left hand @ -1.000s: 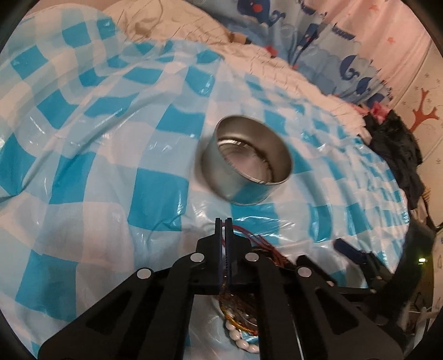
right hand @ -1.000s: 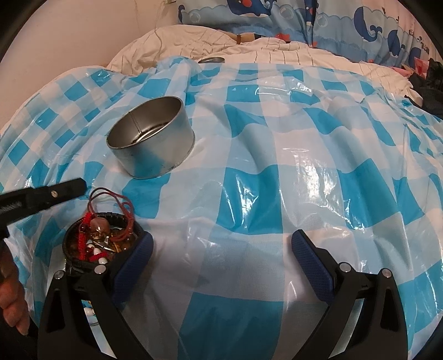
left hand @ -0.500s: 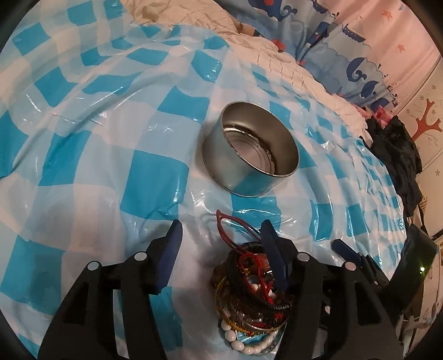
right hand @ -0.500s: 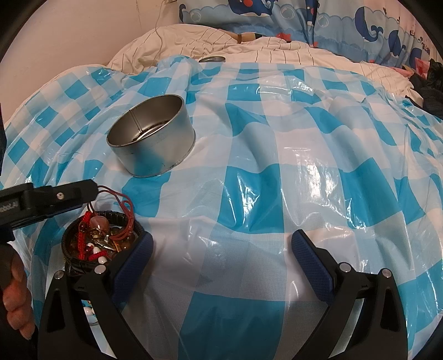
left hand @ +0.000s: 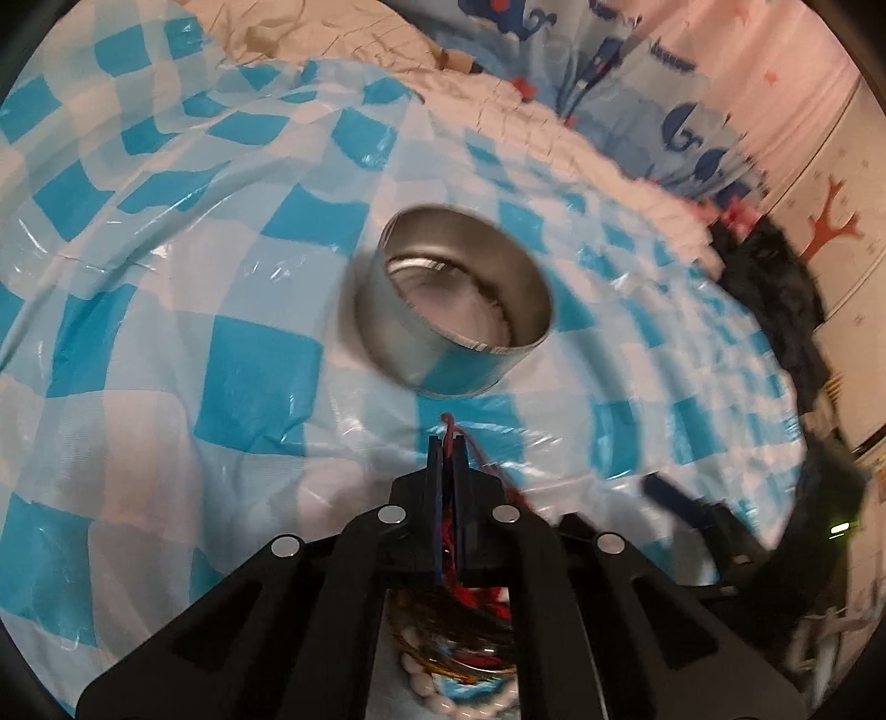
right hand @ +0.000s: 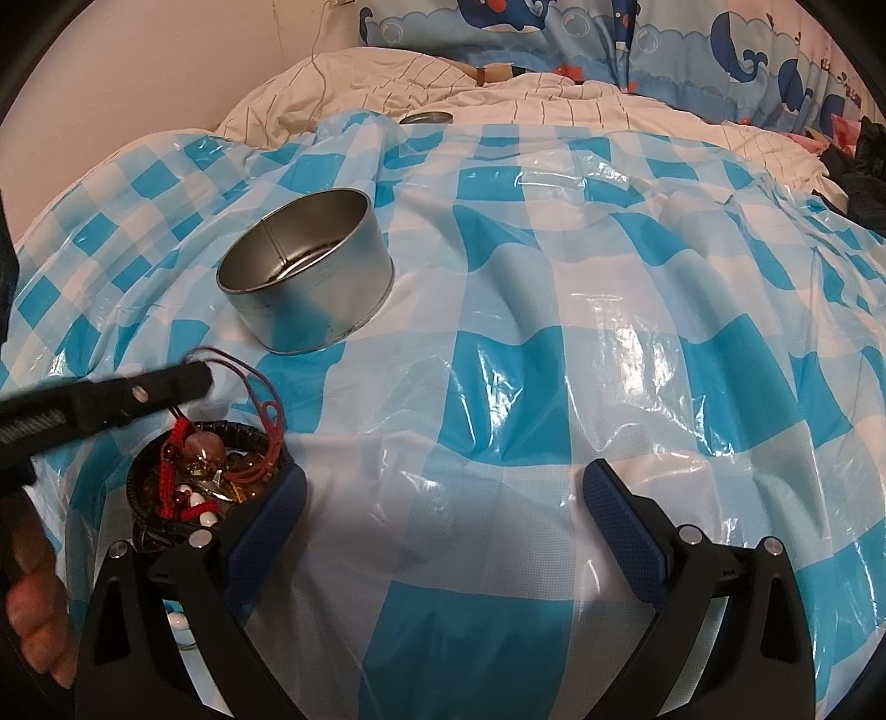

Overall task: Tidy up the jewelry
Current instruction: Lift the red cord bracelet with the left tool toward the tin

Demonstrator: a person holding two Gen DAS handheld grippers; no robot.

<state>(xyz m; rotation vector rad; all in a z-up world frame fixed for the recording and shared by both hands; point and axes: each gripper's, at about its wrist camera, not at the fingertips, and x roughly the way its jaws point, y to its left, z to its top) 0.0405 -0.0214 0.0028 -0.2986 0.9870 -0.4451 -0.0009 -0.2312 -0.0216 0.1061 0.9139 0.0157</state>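
Observation:
A heap of jewelry, with dark bangles, red cords and white beads, lies on the blue checked plastic sheet. My left gripper is shut on a thin red cord from that heap; the loop pokes out past its tips. In the right wrist view the left gripper reaches in from the left above the heap, and the red cord trails down from it. A round metal tin stands open a little beyond. My right gripper is open over bare sheet, its left pad beside the heap.
The tin's lid lies at the far edge of the sheet, on a white striped duvet. Whale-print bedding is behind. Dark clothes are piled at the right. A person's hand shows at the lower left.
Half a second ago my left gripper stood open over the heap; now it is shut again, with the red cord between its pads. The right gripper has not moved.

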